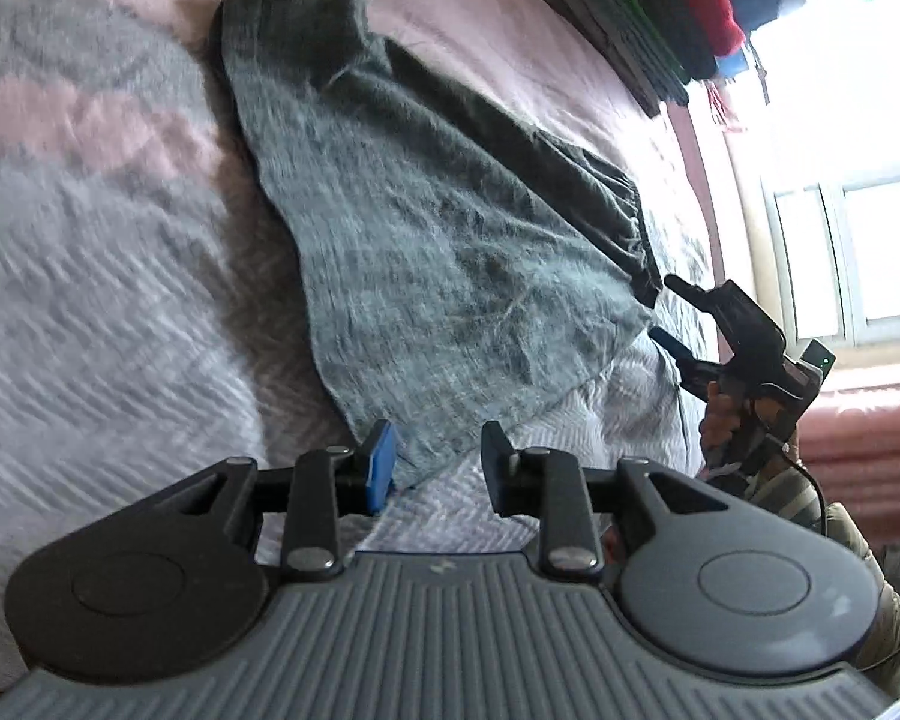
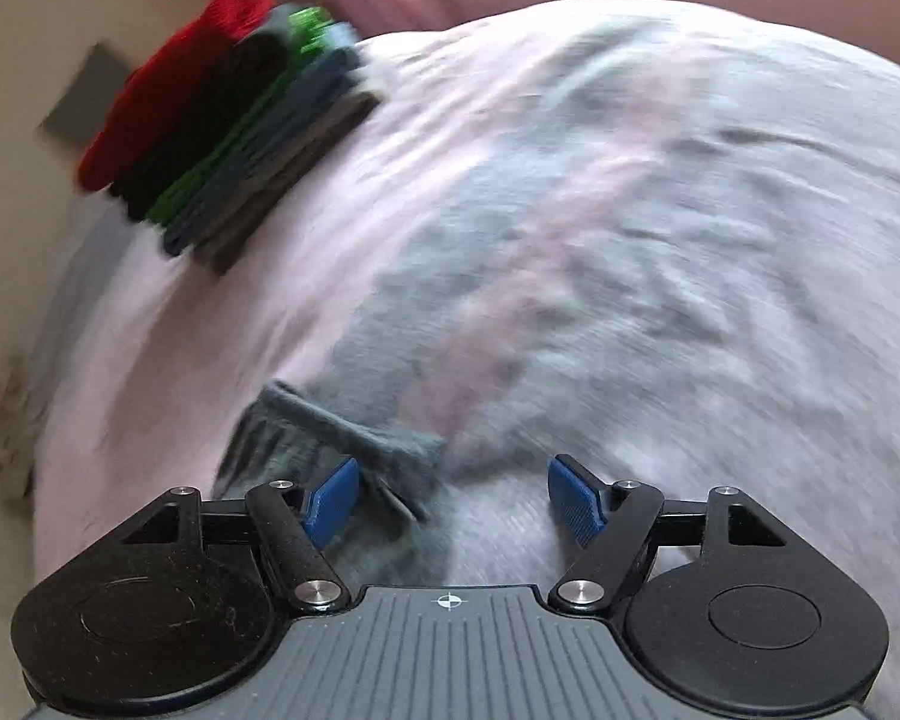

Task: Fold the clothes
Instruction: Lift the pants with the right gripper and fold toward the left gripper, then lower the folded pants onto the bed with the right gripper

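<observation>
A grey garment [image 1: 426, 204] with a gathered dark waistband lies spread on the bed. In the left wrist view my left gripper [image 1: 439, 469] is open at its near corner, and the tip of the cloth lies between the two fingers without being clamped. My right gripper [image 1: 673, 315] shows at the right, held in a hand and open beside the waistband end. In the blurred right wrist view that gripper [image 2: 453, 501] stands wide open, with the waistband [image 2: 336, 429] just ahead of its left blue pad [image 2: 330, 501] and nothing between the pads.
The pink and grey quilt [image 1: 90, 252] covers the bed. A stack of folded clothes [image 2: 228, 138], red on top, sits at the bed's far corner, and it is also in the left wrist view [image 1: 648, 12]. A bright window [image 1: 858, 258] and a person's hand [image 1: 726, 414] are at the right.
</observation>
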A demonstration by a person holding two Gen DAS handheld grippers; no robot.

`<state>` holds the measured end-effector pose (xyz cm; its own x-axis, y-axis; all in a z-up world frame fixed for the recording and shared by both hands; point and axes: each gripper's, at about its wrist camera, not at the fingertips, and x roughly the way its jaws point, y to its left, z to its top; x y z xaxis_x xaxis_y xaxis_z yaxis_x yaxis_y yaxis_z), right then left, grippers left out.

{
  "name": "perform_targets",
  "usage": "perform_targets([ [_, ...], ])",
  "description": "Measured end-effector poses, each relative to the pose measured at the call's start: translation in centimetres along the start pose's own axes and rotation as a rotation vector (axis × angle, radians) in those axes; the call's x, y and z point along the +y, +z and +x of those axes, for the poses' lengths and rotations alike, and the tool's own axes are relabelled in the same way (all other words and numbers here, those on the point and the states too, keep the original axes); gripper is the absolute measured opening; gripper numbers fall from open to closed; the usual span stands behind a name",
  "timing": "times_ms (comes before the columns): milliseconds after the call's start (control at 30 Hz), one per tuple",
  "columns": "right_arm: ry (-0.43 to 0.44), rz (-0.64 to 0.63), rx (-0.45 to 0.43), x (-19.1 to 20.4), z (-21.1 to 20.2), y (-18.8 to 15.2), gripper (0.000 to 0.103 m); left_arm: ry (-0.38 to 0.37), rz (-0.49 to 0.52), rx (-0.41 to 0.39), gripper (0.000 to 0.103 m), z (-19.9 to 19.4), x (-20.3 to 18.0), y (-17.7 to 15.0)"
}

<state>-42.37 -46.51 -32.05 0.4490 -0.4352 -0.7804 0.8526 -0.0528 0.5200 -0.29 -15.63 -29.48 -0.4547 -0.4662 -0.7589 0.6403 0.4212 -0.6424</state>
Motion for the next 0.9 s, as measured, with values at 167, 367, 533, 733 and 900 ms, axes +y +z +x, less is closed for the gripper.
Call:
perform_targets([
  [167,0.028,0.163,0.004,1.3,-4.1,-5.0,0.073,0.036,0.131,0.029,0.025,-1.3,-0.1,3.3],
  [367,0.184,0.407,0.115,5.9,-6.8,-15.8,0.061,0.000,0.233,0.102,0.025,-1.2,1.6,6.8],
  [533,0.152,0.527,0.165,8.0,-6.1,-24.1,0.046,-0.003,0.279,0.125,0.025,-3.1,4.2,9.1],
  [733,0.130,0.507,0.107,10.0,-4.4,-26.8,0.023,0.003,0.248,0.114,0.028,-4.4,7.3,11.0],
  [900,0.060,0.433,0.066,10.6,-5.1,-27.2,0.002,0.012,0.264,0.108,0.028,-3.7,8.5,12.8],
])
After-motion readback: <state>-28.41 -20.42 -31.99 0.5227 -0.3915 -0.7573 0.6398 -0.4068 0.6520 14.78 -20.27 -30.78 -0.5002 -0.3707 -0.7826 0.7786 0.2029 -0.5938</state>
